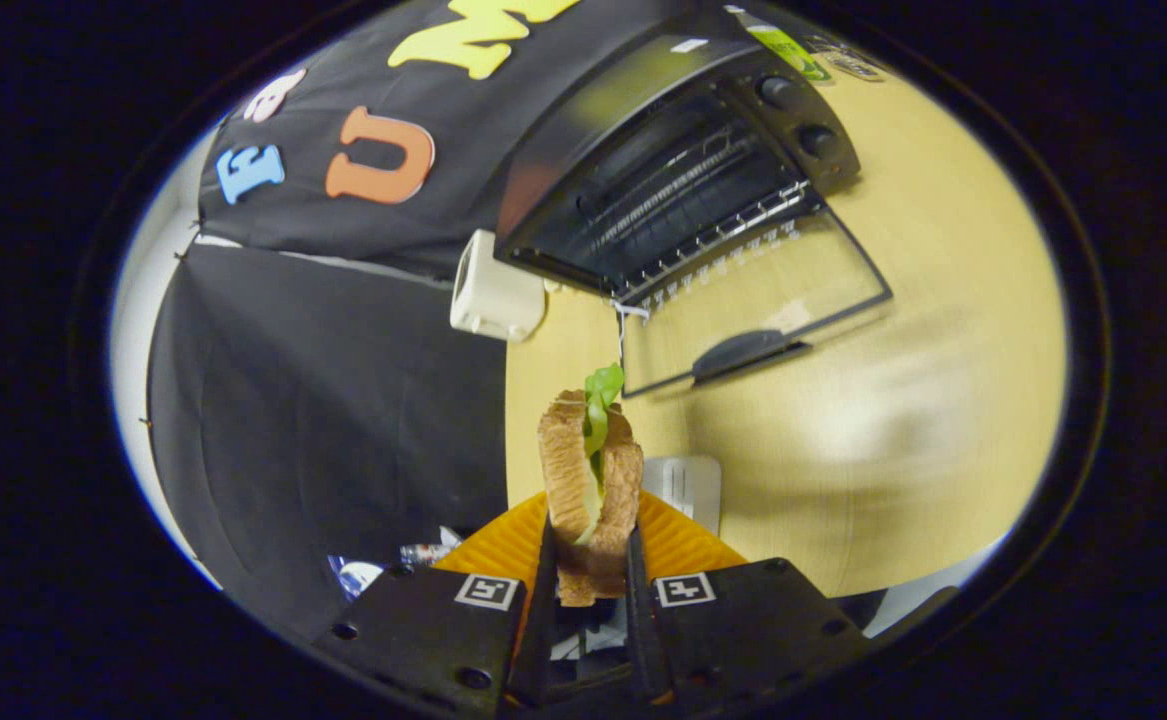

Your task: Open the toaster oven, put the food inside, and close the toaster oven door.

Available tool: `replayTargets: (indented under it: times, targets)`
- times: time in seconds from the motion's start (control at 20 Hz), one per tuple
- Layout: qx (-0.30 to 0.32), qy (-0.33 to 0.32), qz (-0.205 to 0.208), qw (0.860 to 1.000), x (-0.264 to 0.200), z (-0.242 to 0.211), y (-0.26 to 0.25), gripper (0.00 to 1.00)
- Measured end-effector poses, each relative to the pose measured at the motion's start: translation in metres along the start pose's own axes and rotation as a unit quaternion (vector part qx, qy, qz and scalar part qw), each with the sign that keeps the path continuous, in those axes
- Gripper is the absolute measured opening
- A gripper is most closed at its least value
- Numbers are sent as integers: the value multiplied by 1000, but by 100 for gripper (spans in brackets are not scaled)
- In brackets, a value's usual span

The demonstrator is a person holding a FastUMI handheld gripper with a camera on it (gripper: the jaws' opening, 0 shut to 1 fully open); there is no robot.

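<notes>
Gripper (591, 560) pinched the sandwich (591, 480) between both fingers, held edge-on above the orange plate (683, 545), while the toaster oven (683, 160) stood well beyond the fingers, door (753, 300) lying open toward the gripper, rack cavity facing it.

Pale wooden table (943, 330), black cloth wall (343, 400)

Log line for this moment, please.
fingers shut on sandwich | lifted over orange plate | toaster oven door open, beyond fingers | next: insert
</notes>
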State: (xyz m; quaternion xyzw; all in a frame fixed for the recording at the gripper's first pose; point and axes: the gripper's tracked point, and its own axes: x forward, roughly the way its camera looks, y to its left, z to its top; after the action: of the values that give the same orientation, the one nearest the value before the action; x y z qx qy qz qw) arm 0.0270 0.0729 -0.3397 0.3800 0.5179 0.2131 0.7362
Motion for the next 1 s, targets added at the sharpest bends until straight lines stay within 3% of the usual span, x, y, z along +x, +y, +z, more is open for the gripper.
replayTargets:
  times: [0.25,0.55,0.85,1.0]
  targets:
    - [67,-120,25,990,18,78,-8,36]
    - [137,-227,60,962,67,146,-36,36]
    - [202,-293,104,929,106,203,-48,36]
    - [211,-304,113,922,122,217,-45,37]
